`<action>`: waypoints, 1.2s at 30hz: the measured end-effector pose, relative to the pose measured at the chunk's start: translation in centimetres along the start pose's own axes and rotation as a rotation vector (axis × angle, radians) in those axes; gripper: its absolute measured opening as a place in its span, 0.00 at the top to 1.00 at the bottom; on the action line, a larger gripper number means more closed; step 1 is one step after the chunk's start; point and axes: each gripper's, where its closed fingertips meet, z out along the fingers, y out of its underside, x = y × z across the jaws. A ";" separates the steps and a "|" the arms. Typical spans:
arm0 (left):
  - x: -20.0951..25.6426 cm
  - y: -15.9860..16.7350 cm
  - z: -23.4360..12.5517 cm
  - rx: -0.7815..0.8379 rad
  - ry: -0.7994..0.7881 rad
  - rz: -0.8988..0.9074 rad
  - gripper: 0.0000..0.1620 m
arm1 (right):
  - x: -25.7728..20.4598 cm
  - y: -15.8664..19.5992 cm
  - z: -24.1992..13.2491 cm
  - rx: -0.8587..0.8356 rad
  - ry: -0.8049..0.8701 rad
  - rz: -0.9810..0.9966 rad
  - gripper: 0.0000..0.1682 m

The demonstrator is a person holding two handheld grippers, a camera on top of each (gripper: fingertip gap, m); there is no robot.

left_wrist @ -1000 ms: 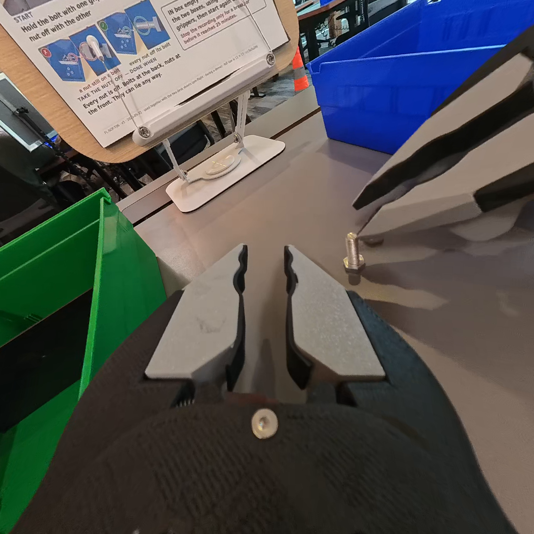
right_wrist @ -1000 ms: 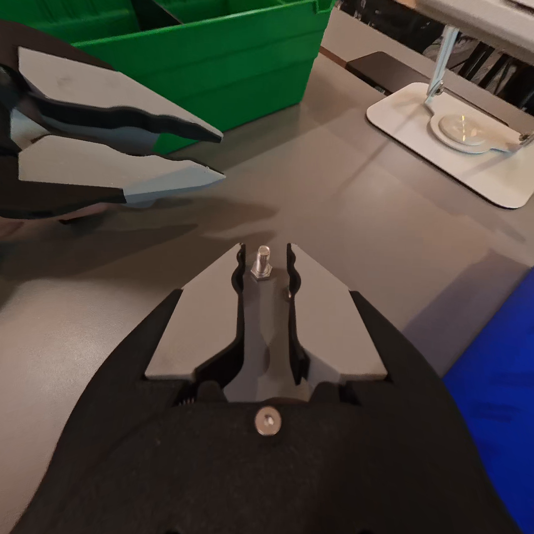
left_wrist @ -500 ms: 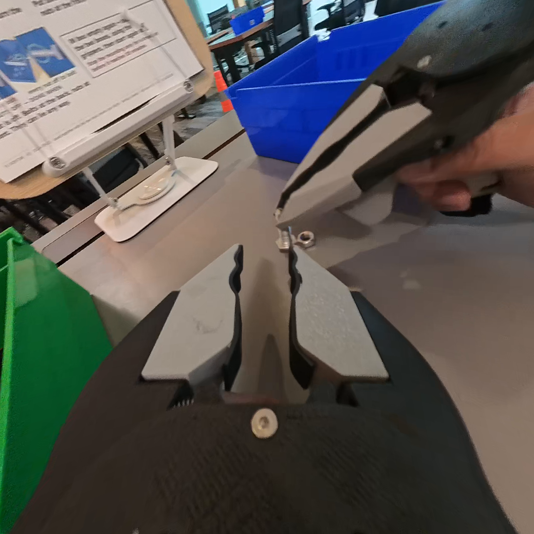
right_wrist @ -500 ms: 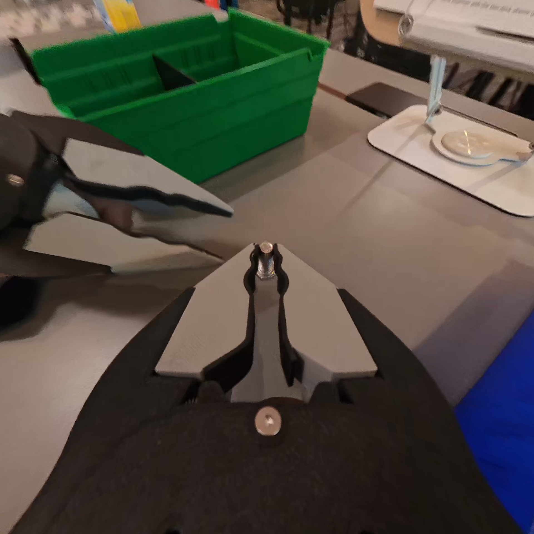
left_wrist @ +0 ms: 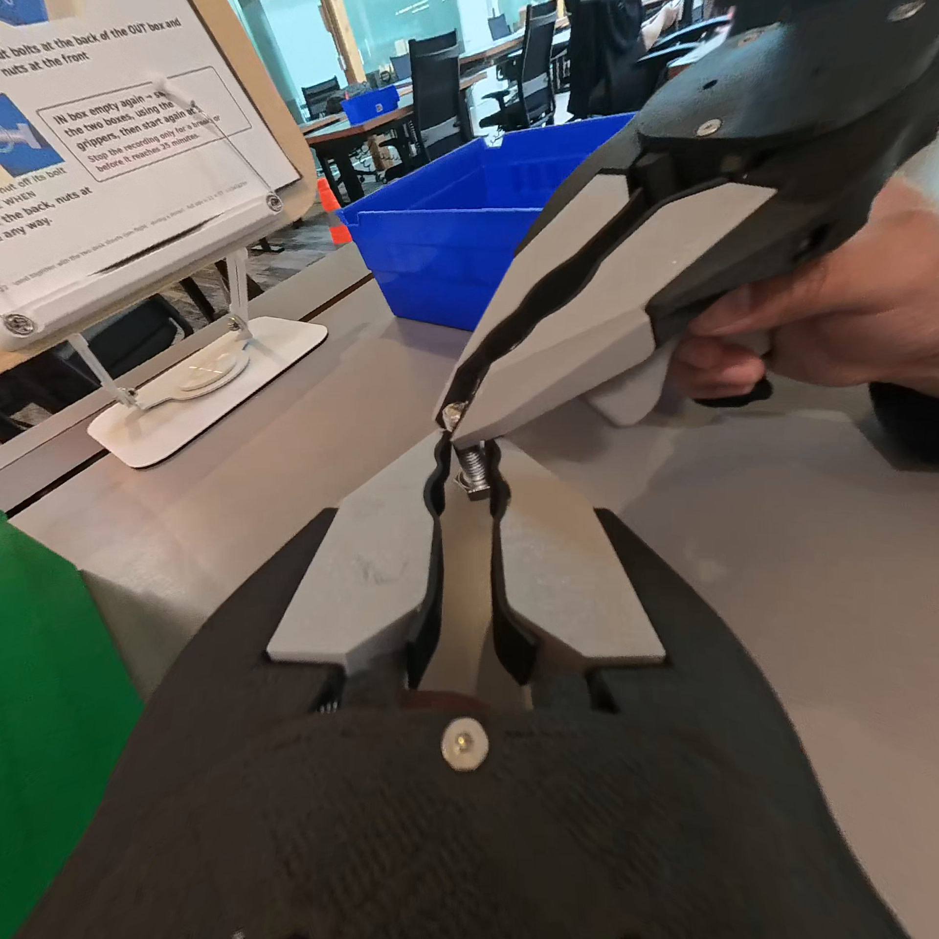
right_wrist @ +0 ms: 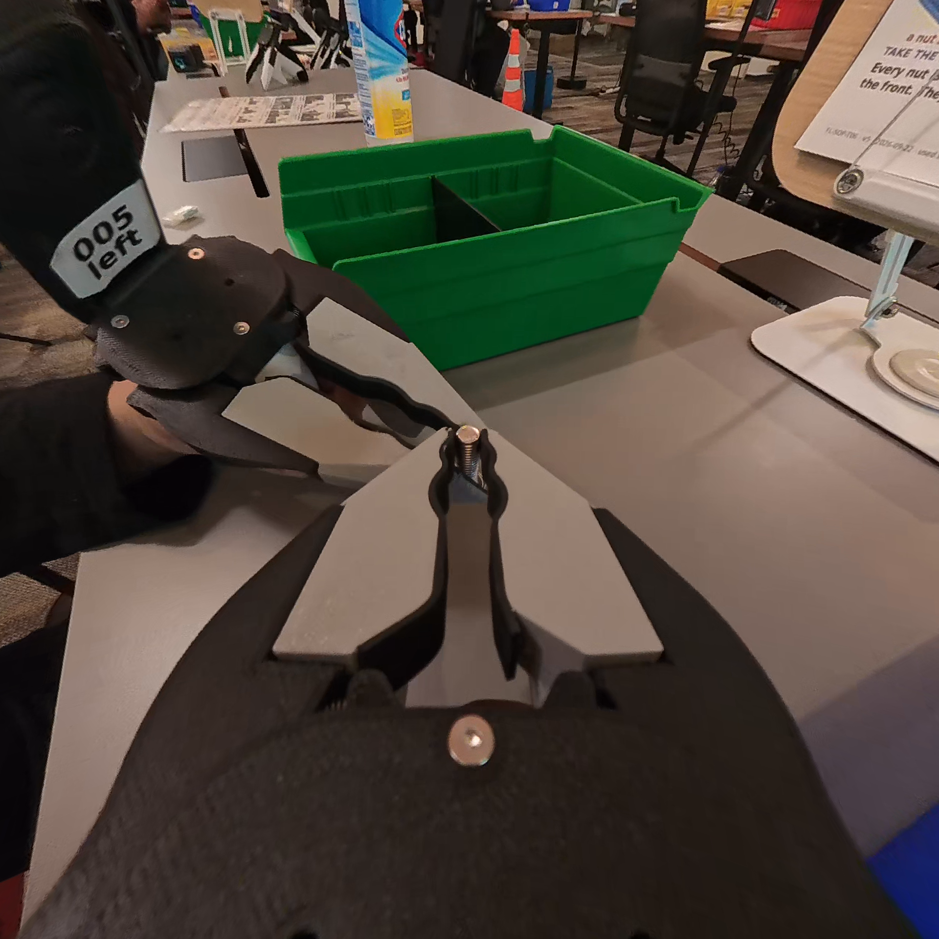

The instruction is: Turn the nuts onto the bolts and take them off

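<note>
My right gripper is shut on a silver bolt, held above the grey table with its shaft end pointing away from the camera. In the left wrist view the right gripper reaches in from the upper right, and the bolt hangs below its tips, hex head lowest. My left gripper has its jaws narrowed on either side of that bolt, with a gap still showing on the left side. It also shows in the right wrist view, tips at the bolt. No nut is visible.
A green divided box stands on the table behind the left gripper. A blue box stands at the back right. A white stand holds an instruction sheet. A spray bottle stands beyond the green box.
My right gripper closed on the standing bolt and lifted it off the table. My left gripper moved in to the bolt and its jaws narrowed around it. The nut seen earlier is out of sight.
</note>
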 end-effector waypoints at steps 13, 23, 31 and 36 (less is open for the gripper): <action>-2.7 -2.3 -2.1 0.199 0.138 -0.499 0.96 | 0.7 -1.5 -1.3 0.109 -0.002 0.060 0.88; -2.1 -3.7 -2.8 0.282 0.234 -0.562 0.96 | -1.9 1.5 1.7 -0.072 -0.029 -0.089 0.99; -1.6 -3.3 -2.4 0.259 0.252 -0.578 0.96 | -1.2 -0.3 0.3 0.040 -0.061 0.025 1.00; -1.6 -3.1 -2.1 0.239 0.235 -0.572 0.96 | -1.8 0.2 0.8 0.008 -0.053 -0.022 1.00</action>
